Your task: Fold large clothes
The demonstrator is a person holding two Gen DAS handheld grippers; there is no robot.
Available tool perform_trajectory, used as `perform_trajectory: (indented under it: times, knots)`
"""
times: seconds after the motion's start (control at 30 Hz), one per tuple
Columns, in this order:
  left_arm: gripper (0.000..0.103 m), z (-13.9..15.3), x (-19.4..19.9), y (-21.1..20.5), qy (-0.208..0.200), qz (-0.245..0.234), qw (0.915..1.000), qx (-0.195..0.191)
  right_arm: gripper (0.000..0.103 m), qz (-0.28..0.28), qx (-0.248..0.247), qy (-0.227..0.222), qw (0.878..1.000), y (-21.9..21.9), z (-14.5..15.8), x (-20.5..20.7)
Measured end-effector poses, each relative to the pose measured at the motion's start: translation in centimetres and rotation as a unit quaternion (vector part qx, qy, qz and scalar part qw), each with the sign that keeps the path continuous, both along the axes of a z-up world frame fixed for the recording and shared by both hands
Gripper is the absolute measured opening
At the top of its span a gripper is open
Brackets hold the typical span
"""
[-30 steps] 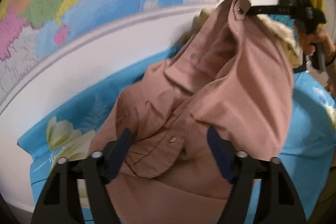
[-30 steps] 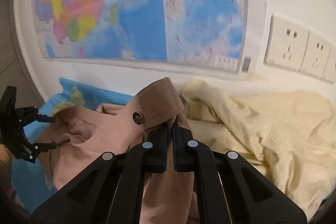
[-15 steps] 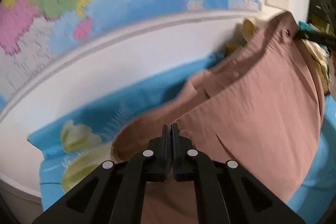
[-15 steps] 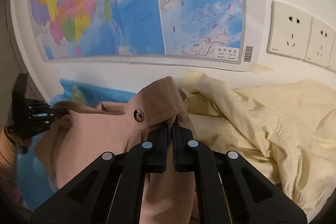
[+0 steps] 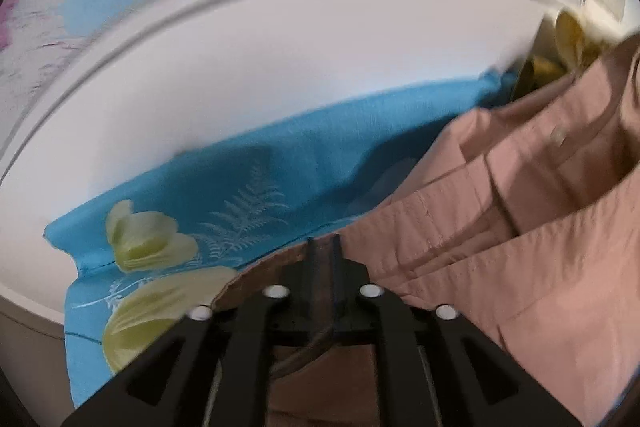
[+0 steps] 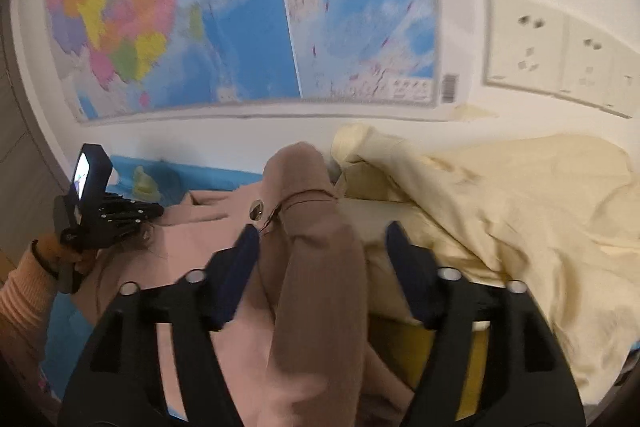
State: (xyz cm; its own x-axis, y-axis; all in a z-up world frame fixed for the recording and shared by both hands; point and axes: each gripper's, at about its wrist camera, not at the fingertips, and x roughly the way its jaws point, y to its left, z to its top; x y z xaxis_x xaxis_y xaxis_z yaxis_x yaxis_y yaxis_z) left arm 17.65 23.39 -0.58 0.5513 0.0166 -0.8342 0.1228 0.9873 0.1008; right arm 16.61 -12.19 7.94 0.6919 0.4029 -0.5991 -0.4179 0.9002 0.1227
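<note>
Your right tongs (image 6: 324, 247) have just spread, freeing the pink shirt (image 6: 320, 267); your left tongs (image 5: 324, 247) clamped its hem, then eased slightly.

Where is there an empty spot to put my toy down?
The flowered blue sheet lies bare between the white wall and the pink shirt. Rightward it is crowded: the shirt meets the rumpled cream garment.

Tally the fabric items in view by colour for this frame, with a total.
Pink-brown garment: 1
Pale yellow garment: 1
Blue floral sheet: 1
Total: 3
</note>
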Motion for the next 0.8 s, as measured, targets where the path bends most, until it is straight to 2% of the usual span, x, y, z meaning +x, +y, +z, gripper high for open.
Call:
perform_trajectory:
  times: [0.07, 0.1, 0.17, 0.23, 0.27, 0.33, 0.43, 0.5, 0.6, 0.67, 0.73, 0.77, 0.8]
  knots:
    - [0.052, 1.7, -1.9, 1.1, -0.032, -0.003, 0.9992, -0.025, 0.073, 0.002, 0.019, -0.002, 1.0, -1.7, 0.1, -1.7]
    - [0.056, 2.6, -3.2, 1.9, -0.048, -0.001, 0.998, -0.041, 0.079, 0.004, 0.031, 0.002, 1.0, -2.5, -0.1, -2.5]
    - [0.059, 3.8, -5.5, 3.3, -0.07, -0.001, 0.9957, -0.061, 0.078, 0.012, 0.054, 0.028, 0.998, -3.9, -1.2, -3.7]
    - [0.067, 4.2, -8.2, 5.0, -0.078, 0.004, 0.9932, -0.086, 0.083, 0.01, 0.062, 0.053, 0.997, -5.1, -3.1, -4.8]
    - [0.067, 4.2, -9.6, 5.7, -0.076, 0.008, 0.9921, -0.1, 0.084, 0.01, 0.069, 0.07, 0.995, -5.6, -4.3, -5.3]
    - [0.069, 3.7, -11.6, 7.0, -0.066, 0.014, 0.9901, -0.123, 0.084, 0.008, 0.089, 0.1, 0.991, -6.3, -6.6, -6.2]
    - [0.075, 2.1, -15.1, 8.4, -0.045, 0.035, 0.9855, -0.16, 0.092, 0.01, 0.135, 0.143, 0.98, -7.4, -9.7, -6.9]
    - [0.075, 0.7, -17.0, 8.6, -0.023, 0.039, 0.9816, -0.185, 0.093, 0.014, 0.139, 0.163, 0.977, -7.1, -11.0, -7.0]
    - [0.078, -0.6, -18.4, 8.3, -0.008, 0.027, 0.9762, -0.215, 0.096, 0.017, 0.133, 0.168, 0.977, -6.2, -12.6, -6.7]
    - [0.084, -1.4, -18.6, 7.5, 0.002, 0.009, 0.9714, -0.237, 0.096, 0.027, 0.148, 0.175, 0.973, -5.9, -13.4, -6.1]
    - [0.085, -2.4, -18.0, 6.3, 0.015, -0.002, 0.9712, -0.238, 0.094, 0.032, 0.162, 0.174, 0.971, -5.3, -13.9, -5.5]
    - [0.087, -2.8, -17.7, 5.7, 0.022, -0.006, 0.9709, -0.238, 0.082, 0.038, 0.161, 0.168, 0.972, -4.9, -13.9, -5.4]
    - [0.087, -2.8, -17.6, 5.0, 0.008, -0.011, 0.973, -0.231, 0.061, 0.045, 0.163, 0.169, 0.971, -4.5, -13.9, -5.1]
